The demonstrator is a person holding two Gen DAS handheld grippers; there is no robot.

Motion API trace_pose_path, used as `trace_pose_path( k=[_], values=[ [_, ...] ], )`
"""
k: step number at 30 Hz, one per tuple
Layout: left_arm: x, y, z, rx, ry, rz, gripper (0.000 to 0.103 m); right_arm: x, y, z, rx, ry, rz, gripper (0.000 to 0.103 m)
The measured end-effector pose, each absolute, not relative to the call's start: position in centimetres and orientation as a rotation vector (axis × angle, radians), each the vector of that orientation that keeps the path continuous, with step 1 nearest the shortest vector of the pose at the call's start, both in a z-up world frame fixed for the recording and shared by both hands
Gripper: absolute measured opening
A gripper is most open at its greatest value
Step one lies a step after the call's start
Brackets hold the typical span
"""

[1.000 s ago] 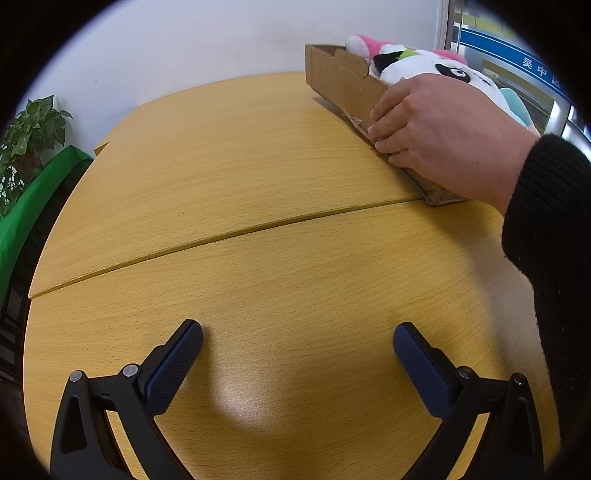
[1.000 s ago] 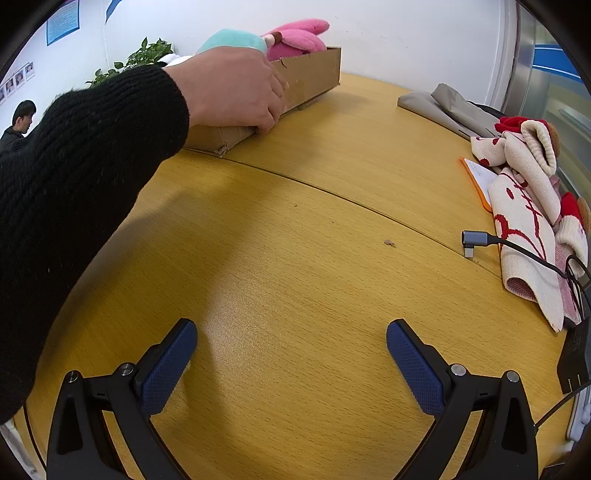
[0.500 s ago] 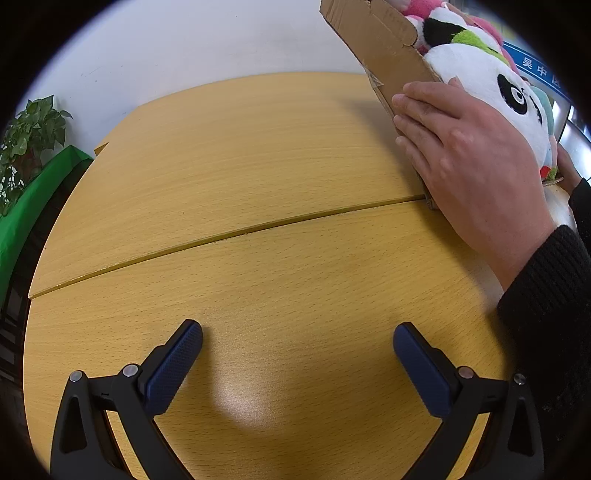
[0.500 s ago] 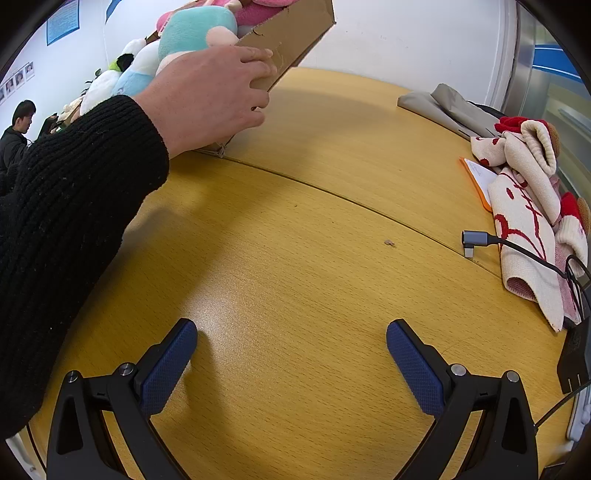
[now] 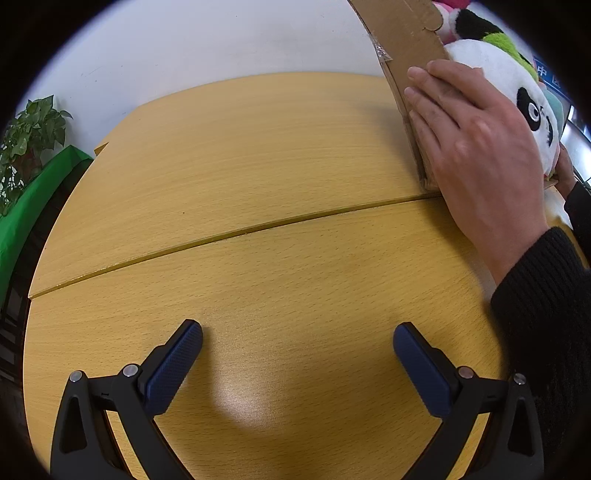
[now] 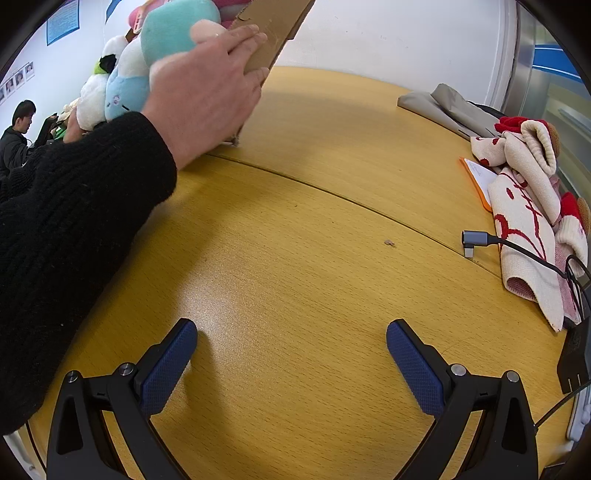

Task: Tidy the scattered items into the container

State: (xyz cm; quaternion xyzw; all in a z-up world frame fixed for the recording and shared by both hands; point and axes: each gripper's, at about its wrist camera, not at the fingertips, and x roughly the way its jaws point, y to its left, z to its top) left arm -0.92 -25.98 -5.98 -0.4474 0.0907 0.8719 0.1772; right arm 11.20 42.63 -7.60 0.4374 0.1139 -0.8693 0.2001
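**Two grippers parked wide open, box tipped up by a bare hand**

Both grippers are seen sitting low over the wooden table (image 5: 258,155), and nothing is held by either one. The left gripper (image 5: 297,347) is spread wide, its blue-padded fingers (image 5: 173,369) well apart with only bare tabletop between them. Same deal for the right gripper (image 6: 291,345): jaws wide, pads (image 6: 413,373) far from each other, nothing gripped.

The cardboard box (image 5: 410,48) is tilted steeply up on its near edge at the far right of the left view, with one bottom corner resting right at the table seam (image 5: 236,232). It is gripped by a bare hand (image 5: 476,147) in a black knit sleeve (image 5: 546,325), fingers laid flat across the outer wall. In the right view the same box (image 6: 273,33) is seen up at the top left, held by that hand (image 6: 207,96).

Plush toys are packed inside and bulging over the rim: a panda plush (image 5: 517,85), something pink (image 5: 448,18) behind it, and in the right view a teal plush (image 6: 173,29) and a light blue one (image 6: 123,92).

Off to the right side of the table, a red and cream knit pile (image 6: 528,192), a grey cable plug (image 6: 476,240) and folded grey fabric (image 6: 443,107) can be made out. A potted plant (image 5: 29,136) is spotted past the left edge.
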Motion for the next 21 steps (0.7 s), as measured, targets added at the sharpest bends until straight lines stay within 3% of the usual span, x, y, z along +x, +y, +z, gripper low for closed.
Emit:
trace_pose_path(
  k=[21],
  values=[
    [-0.73, -25.87, -5.99, -1.265, 0.258, 2.465, 0.103, 11.21, 42.63, -7.61, 1.222, 0.318, -2.43, 0.103]
  ],
)
